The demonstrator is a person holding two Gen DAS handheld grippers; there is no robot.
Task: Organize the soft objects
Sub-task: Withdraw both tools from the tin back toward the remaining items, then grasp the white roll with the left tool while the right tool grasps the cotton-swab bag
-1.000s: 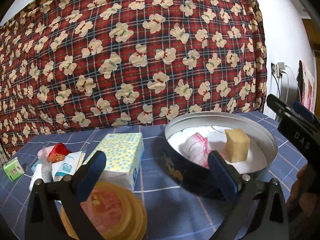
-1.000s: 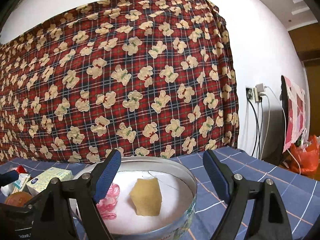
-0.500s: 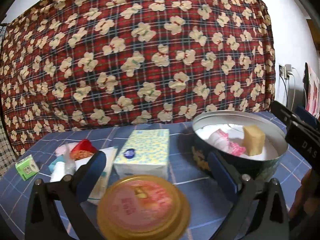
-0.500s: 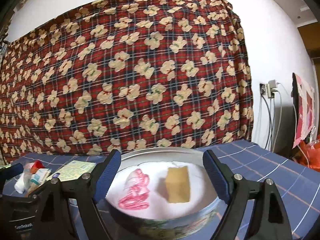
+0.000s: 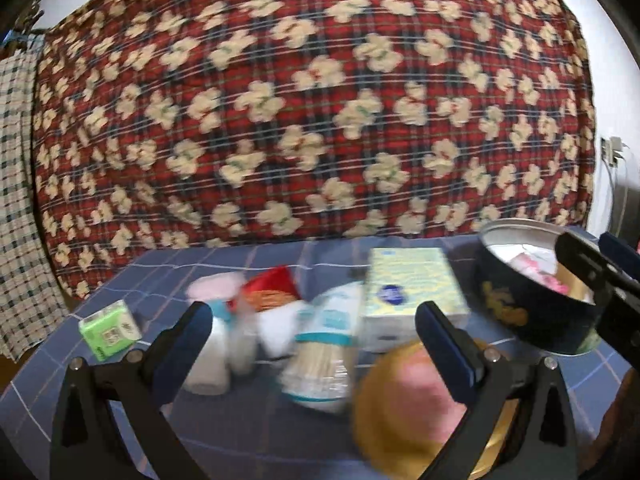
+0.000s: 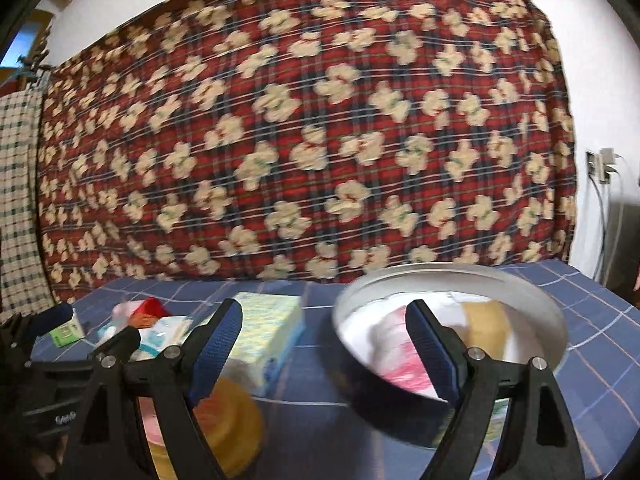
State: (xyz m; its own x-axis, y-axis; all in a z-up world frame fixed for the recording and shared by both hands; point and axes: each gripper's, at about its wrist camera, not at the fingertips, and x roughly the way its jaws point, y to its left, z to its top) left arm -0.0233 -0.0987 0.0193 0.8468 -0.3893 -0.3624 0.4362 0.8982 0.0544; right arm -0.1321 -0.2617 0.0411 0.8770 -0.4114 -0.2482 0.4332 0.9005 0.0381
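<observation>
Inside round tin [image 6: 452, 276], blurred pink cloth [image 6: 404, 372]

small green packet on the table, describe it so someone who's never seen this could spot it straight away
Start at the blue checked tablecloth in front of the red plaid bear-print blanket. A cluster of items runs left from the round tin and the tissue box. The small green packet lies alone at the far left end, apart from the pile; it is the only bright green thing, with a white printed label.
</observation>
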